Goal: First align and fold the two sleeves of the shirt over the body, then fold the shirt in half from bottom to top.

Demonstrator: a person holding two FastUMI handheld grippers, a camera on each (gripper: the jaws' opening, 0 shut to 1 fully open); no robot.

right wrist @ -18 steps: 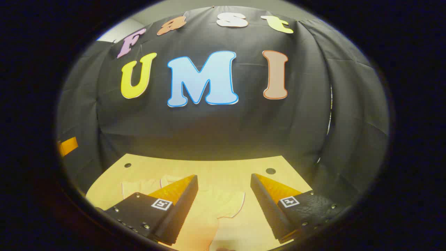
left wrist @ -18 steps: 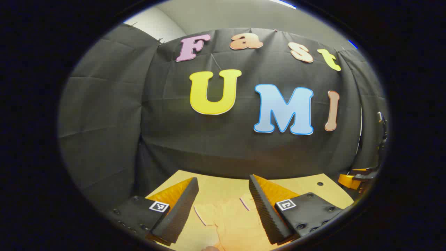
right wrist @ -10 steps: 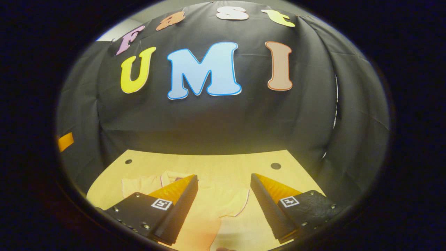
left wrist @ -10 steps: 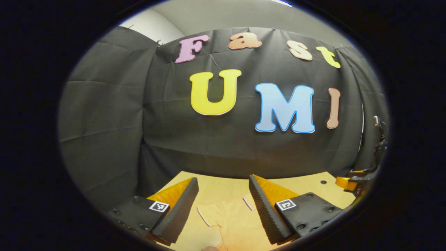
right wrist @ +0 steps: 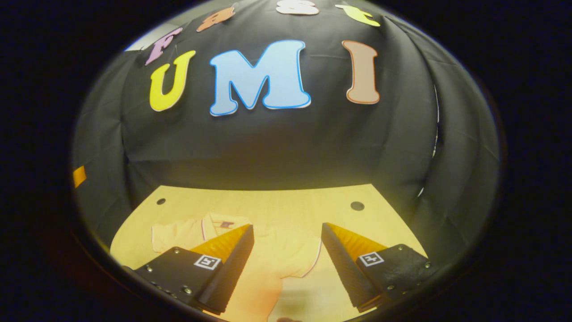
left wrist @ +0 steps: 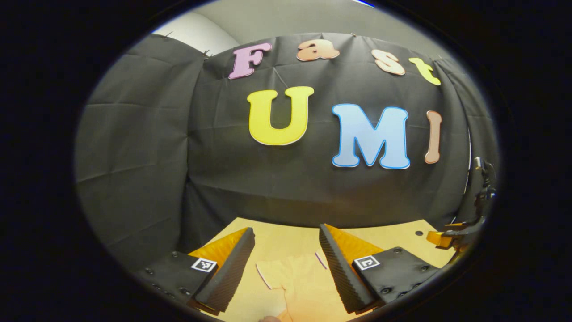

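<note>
A pale short-sleeved shirt (right wrist: 272, 259) with dark piping lies flat on the wooden table (right wrist: 277, 201), its collar toward the back wall. In the right gripper view its collar (right wrist: 221, 221) and both sleeves show, one sleeve (right wrist: 172, 232) at left and one sleeve (right wrist: 308, 259) between my fingers. My right gripper (right wrist: 287, 250) hovers open above it, holding nothing. In the left gripper view a sleeve (left wrist: 272, 273) of the shirt (left wrist: 304, 286) lies between the fingers of my left gripper (left wrist: 286, 255), which is open and holds nothing. The right gripper (left wrist: 447, 239) shows at the far right edge there.
Black cloth walls close the table on the back and both sides. Two small round holes (right wrist: 356, 205) (right wrist: 161, 201) sit in the tabletop near its far corners. Bare wood lies between the shirt and the back wall.
Both grippers have tilted a little downward and forward, so more of the table and shirt shows. The shirt has not moved. Both stay open.
</note>
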